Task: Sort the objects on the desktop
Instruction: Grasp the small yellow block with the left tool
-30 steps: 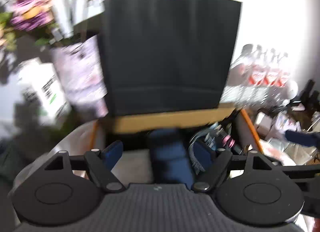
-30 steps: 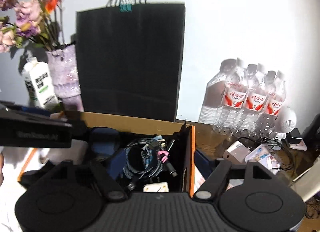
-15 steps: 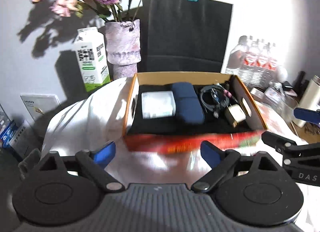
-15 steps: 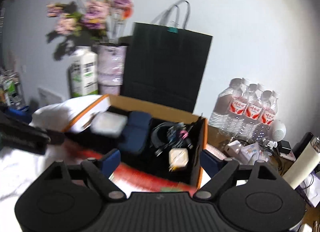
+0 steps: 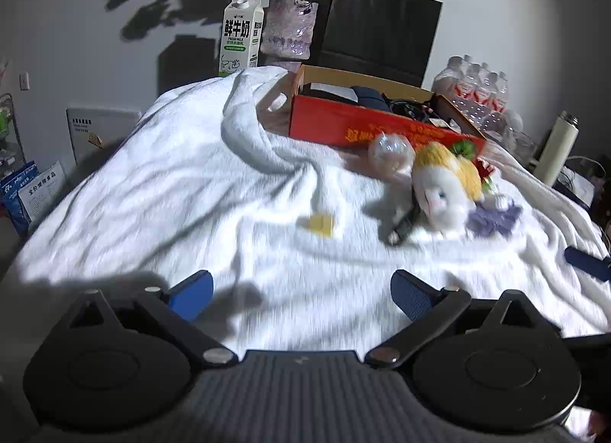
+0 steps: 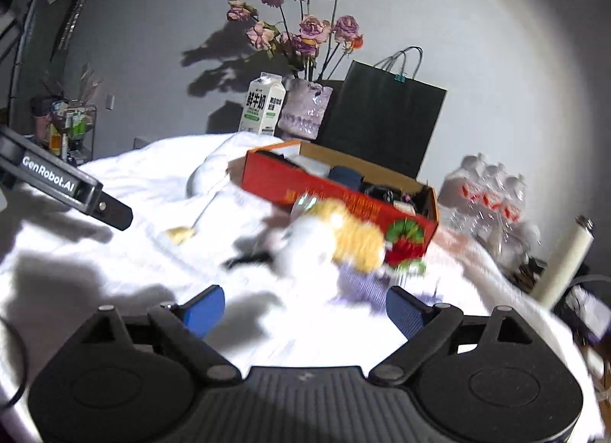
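A red cardboard box point(image 5: 366, 126) point(image 6: 305, 187) stands at the back of the white cloth and holds a blue pouch point(image 5: 368, 97), cables and small items. In front of it lie a white and yellow plush toy point(image 5: 446, 187) point(image 6: 343, 240), a clear ball point(image 5: 389, 154), a yellow block point(image 5: 320, 223) point(image 6: 179, 233), a small black object point(image 5: 401, 227) and a purple cloth piece point(image 5: 492, 217). My left gripper point(image 5: 301, 290) is open and empty, low over the cloth well short of these. My right gripper point(image 6: 303, 307) is open and empty near the plush toy.
A milk carton point(image 5: 240, 38), a vase of flowers point(image 5: 290, 28) and a black paper bag point(image 5: 378, 34) stand behind the box. Water bottles point(image 5: 477, 93) and a white flask point(image 5: 557, 151) are at the right. The cloth point(image 5: 172, 183) is rumpled.
Both grippers have pulled back and away from the box; a second ago they were right over it. The loose items on the cloth have come into view.
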`<state>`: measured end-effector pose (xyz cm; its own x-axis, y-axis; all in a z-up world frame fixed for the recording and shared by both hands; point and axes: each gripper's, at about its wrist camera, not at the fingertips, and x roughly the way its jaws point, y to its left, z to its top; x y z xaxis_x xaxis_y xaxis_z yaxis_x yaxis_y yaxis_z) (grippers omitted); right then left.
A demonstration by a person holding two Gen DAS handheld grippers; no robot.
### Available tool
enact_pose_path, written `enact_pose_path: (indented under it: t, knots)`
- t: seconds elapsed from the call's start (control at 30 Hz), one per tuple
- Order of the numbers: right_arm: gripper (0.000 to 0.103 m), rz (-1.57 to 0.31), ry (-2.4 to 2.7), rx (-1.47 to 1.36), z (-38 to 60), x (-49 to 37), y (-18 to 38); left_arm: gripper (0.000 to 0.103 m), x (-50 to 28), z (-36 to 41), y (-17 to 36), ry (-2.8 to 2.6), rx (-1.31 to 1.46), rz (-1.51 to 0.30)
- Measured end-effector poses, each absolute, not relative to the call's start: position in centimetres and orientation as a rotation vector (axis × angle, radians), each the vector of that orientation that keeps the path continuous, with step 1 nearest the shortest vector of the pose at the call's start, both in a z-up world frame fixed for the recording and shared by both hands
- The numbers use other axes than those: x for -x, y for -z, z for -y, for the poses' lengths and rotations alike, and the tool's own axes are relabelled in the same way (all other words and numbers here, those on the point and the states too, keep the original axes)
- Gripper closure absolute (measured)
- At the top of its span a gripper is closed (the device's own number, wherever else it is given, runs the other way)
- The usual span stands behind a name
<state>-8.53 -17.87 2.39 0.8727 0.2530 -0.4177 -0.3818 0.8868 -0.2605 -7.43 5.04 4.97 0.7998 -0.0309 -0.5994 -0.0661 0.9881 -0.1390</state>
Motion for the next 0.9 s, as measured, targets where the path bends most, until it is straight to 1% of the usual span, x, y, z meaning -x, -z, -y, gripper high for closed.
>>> enact_pose_path:
  t: [0.13, 0.23, 0.33, 0.57, 0.67, 0.7, 0.77, 0.83, 0.87, 0.9]
  knots:
    - [0.012, -0.413, -0.364, 0.343, 16.9, 11.3, 0.0, 0.001, 9.6, -3.6, -4.1, 0.045, 0.083, -0.555]
    - [0.012, -0.415, -0.363, 0.371, 16.5, 12.0, 1.1, 0.001, 8.8, -2.7, -3.5, 0.039, 0.064, -0.572]
    - [0.012, -0.421, -0.358, 0.341, 16.8, 11.9, 1.1, 0.002, 8.1, -2.3, -2.9, 0.037, 0.058, -0.595]
    - [0.012, -0.484, -0.31, 0.195, 19.2, 9.7, 0.9, 0.004, 7.3, -1.5, -2.4, 0.035, 0.007, -0.592]
    - [0.012, -0.504, -0.286, 0.131, 20.2, 8.6, 0.6, 0.008, 5.9, -1.7, -2.7, 0.045, 0.01, -0.596]
    - [0.012, -0.501, -0.279, 0.106, 20.5, 8.4, 0.3, 0.01, 5.3, -1.8, -2.8, 0.045, 0.01, -0.598]
    - [0.012, -0.478, -0.266, 0.045, 21.0, 8.0, -0.3, 0.018, 4.0, -2.3, -3.1, 0.047, 0.02, -0.597]
    - [0.012, -0.466, -0.285, -0.018, 21.5, 7.4, -0.9, 0.03, 2.4, -2.8, -3.2, 0.055, 0.024, -0.599]
    - [0.012, -0.464, -0.296, -0.047, 21.7, 7.0, -1.1, 0.035, 1.3, -3.0, -3.3, 0.058, 0.019, -0.606]
    - [0.013, -0.469, -0.306, -0.07, 21.8, 6.4, -1.3, 0.043, 0.3, -3.2, -3.4, 0.062, 0.013, -0.617]
